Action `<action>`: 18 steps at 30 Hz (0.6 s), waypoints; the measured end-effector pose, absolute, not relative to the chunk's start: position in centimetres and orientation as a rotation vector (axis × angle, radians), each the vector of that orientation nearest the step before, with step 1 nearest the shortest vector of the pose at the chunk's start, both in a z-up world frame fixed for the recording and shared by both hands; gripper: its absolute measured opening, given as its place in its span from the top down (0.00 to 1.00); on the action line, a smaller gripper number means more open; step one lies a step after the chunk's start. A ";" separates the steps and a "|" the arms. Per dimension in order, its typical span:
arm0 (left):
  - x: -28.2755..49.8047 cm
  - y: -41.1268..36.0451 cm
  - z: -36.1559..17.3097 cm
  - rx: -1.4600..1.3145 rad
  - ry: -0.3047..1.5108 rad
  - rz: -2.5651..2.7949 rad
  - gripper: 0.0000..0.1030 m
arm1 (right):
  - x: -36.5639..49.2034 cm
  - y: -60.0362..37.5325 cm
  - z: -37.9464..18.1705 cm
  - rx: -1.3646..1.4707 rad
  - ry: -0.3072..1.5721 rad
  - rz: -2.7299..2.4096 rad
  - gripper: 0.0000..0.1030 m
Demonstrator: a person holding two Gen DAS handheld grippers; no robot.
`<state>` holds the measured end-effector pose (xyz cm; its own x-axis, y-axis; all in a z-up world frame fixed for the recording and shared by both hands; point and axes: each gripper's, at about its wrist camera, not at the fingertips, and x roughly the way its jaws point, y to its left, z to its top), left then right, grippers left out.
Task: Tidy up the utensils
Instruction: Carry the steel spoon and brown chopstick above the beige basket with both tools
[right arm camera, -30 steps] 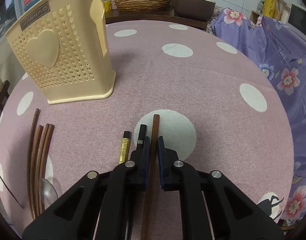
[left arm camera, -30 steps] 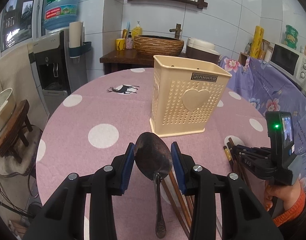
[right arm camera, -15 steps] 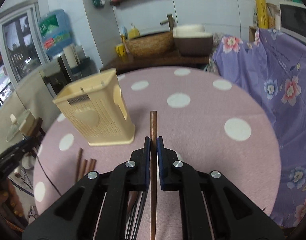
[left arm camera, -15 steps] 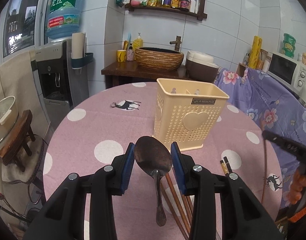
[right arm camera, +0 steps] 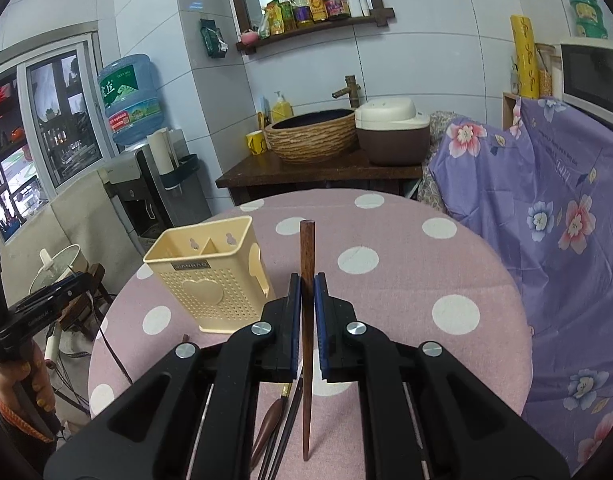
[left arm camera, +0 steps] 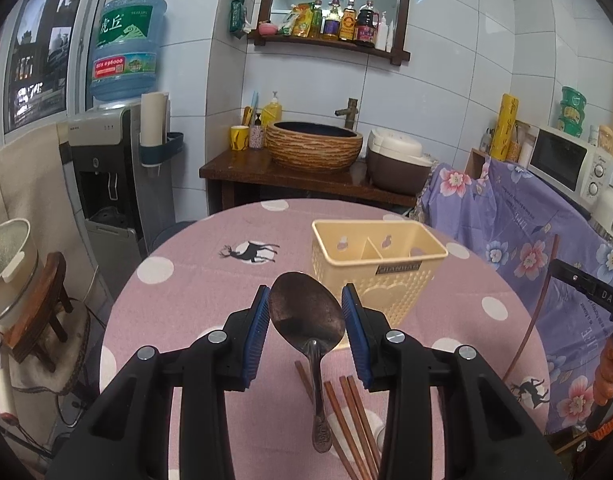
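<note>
Our left gripper (left arm camera: 305, 320) clamps one spoon (left arm camera: 306, 315) by its bowl above three brown chopsticks (left arm camera: 348, 416) lying on the table (left arm camera: 186, 292), unseen from the right wrist. Our right gripper (right arm camera: 305, 308) pinches one brown chopstick (right arm camera: 306, 264), dark utensils (right arm camera: 282, 420) beneath. The two-compartment holder (left arm camera: 376, 268) holds nothing that we can see

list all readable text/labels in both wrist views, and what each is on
"虎丘" and "96000": water jug label.
"DAS": right gripper body, seen from the left wrist view.
Utensil holder nameplate: looks like "JIANHAO", too small to be sure.
Purple floral cloth print and shelf bottles: too blurred to read.
</note>
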<state>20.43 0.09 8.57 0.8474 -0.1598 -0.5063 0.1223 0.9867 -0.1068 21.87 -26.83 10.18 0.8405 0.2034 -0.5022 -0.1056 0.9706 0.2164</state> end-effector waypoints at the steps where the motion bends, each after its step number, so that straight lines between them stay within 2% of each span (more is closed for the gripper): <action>1: 20.7 0.0 8.9 -0.070 0.532 -0.149 0.64 | 21.8 -26.7 10.5 0.179 0.542 0.165 0.93; 7: 22.6 0.1 12.7 -0.113 0.482 -0.178 0.64 | 22.4 -25.9 14.6 0.147 0.473 0.157 0.93; 14: 26.6 -1.1 18.8 -0.177 0.387 -0.205 0.64 | 24.3 -24.4 23.8 0.210 0.322 0.223 0.93; 18: 28.8 -2.5 19.7 -0.169 0.342 -0.176 0.64 | 25.8 -22.4 27.6 0.225 0.234 0.221 0.92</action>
